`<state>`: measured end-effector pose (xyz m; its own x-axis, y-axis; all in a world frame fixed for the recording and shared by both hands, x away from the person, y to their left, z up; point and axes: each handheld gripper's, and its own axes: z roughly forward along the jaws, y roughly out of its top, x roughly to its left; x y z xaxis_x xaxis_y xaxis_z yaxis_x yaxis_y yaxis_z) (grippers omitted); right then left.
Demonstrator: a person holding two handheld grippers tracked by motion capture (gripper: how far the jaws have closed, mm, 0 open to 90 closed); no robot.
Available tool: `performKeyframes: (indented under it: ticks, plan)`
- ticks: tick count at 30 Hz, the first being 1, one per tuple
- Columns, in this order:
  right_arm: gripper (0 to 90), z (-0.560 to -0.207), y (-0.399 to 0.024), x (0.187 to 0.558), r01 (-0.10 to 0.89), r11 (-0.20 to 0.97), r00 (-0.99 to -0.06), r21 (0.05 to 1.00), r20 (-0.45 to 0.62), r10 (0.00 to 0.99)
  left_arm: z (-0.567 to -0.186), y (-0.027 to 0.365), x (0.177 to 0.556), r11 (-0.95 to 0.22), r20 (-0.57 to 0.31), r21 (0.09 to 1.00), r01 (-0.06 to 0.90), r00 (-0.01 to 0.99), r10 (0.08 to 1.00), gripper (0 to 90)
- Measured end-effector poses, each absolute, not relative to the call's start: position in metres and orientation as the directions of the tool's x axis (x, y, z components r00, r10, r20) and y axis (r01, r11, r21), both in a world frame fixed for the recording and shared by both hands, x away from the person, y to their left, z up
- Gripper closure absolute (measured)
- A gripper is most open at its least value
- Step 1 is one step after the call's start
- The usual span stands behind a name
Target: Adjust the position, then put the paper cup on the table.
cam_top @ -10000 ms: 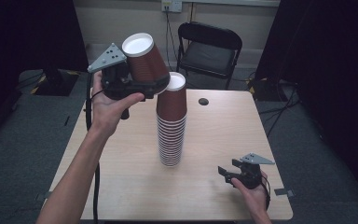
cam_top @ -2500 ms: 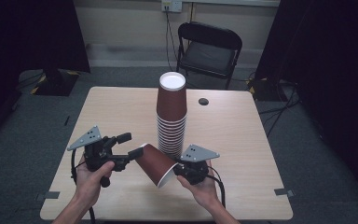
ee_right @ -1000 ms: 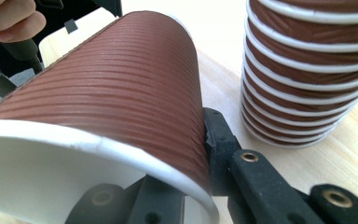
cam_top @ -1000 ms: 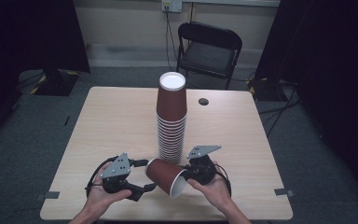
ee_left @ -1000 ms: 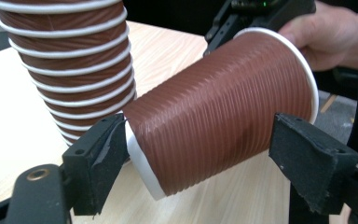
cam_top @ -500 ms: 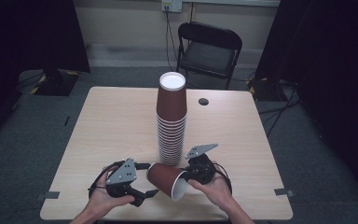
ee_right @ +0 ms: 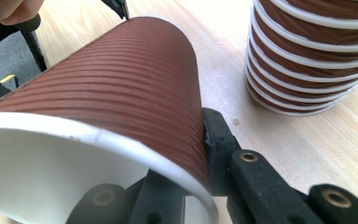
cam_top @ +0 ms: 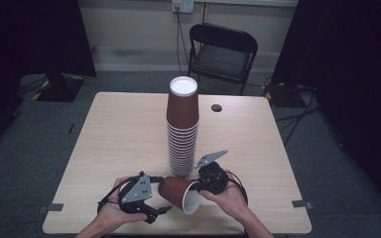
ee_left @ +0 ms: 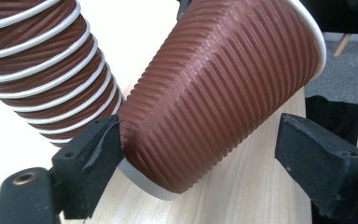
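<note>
My right claw (cam_top: 198, 187) is clamped on the rim of a brown paper cup (cam_top: 177, 193). The cup lies on its side, its white open mouth at my right claw and its closed bottom pointing at my left claw (cam_top: 159, 210). My left claw is spread apart around that bottom end. One pad (ee_left: 103, 144) touches the cup's side, the other is apart from it. Just behind both claws a tall stack of cups (cam_top: 182, 134) stands upright on the surface (cam_top: 114, 134). The held cup has nothing in it.
</note>
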<state>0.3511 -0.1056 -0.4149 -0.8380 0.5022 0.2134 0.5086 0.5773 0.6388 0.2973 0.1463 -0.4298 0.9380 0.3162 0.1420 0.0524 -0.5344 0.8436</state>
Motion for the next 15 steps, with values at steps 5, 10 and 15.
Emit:
performKeyframes:
  ticks: [5, 10, 15]
  plan:
    - [86.3, -0.4118, -0.1034, 0.352, 0.506, 0.602, -0.841, 0.618, 0.196, 0.505, -0.4309, 0.1439, 0.2991, -0.526, 0.106, 0.846, 0.086, 0.94, 0.324, 10.7]
    - [86.4, -0.4106, -0.104, 0.3529, 0.518, 0.609, -0.838, 0.601, 0.212, 0.503, -0.4318, 0.1412, 0.2991, -0.521, 0.136, 0.851, 0.058, 0.936, 0.326, 14.2]
    - [86.4, -0.4114, -0.0978, 0.3504, 0.509, 0.627, -0.848, 0.589, 0.218, 0.484, -0.4331, 0.139, 0.2982, -0.537, 0.154, 0.843, 0.024, 0.946, 0.285, 11.4]
